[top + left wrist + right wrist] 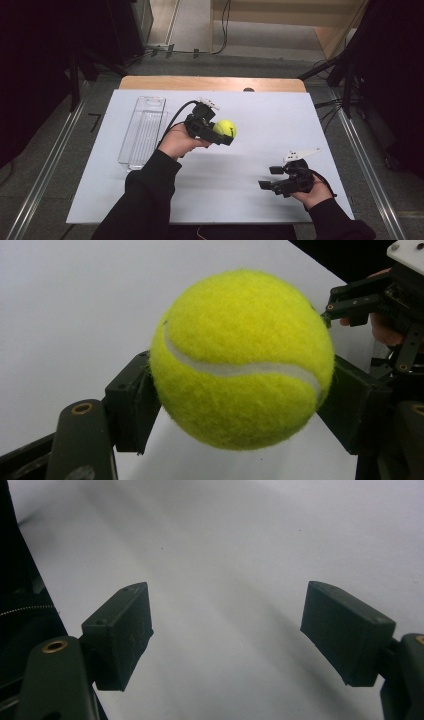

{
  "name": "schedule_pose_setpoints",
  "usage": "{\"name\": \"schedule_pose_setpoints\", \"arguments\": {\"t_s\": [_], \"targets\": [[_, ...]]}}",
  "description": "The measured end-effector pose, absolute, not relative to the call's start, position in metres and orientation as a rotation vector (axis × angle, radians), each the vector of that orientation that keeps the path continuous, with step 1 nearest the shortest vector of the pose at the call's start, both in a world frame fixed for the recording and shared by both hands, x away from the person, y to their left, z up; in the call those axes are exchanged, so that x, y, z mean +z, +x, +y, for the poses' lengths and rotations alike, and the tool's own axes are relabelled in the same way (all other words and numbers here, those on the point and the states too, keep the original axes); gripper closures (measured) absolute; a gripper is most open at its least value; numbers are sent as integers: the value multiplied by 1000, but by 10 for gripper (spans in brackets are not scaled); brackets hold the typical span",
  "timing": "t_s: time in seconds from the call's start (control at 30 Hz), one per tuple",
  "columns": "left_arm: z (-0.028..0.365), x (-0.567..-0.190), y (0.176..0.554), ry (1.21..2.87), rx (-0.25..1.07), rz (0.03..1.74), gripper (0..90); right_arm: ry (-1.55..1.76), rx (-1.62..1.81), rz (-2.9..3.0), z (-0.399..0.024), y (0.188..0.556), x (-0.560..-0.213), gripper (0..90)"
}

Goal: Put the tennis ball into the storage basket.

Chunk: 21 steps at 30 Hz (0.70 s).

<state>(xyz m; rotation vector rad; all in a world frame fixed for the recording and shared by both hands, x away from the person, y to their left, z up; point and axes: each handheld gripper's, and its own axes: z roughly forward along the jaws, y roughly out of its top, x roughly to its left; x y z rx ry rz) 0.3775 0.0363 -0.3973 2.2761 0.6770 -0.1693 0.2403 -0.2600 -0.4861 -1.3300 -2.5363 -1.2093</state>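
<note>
The left hand-held gripper (220,134) is squeezing a fuzzy yellow tennis ball with a white curved seam (242,360). One black jaw presses on each side of the ball, right at its widest part. In the high view the ball (225,128) is held up in the air over the middle of the counter (270,120), which has a pale white sheet on top. The ball is not touching the sheet.

The right hand-held gripper (274,177) is near the front right of the counter, well apart from the ball. Its two jaws are spread wide with nothing between them. In the right gripper view there is just bare white sheet in the gap.

A long clear plastic tray (142,131) lies on the left side of the counter. It looks empty.

The ball is probably light and a bit springy. Its fuzzy skin should help it not slip. But it is round, so it could roll away if it is let go on the flat sheet. The best place to hold it is across the fat middle, as the left jaws do now.
</note>
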Motion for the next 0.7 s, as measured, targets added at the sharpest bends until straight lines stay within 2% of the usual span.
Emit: {"name": "schedule_pose_setpoints", "arguments": {"t_s": [0.7], "targets": [[56, -395, 385, 2267, -151, 727, 262, -1332, -1208, -2536, -260, 240, -486, 184]]}}
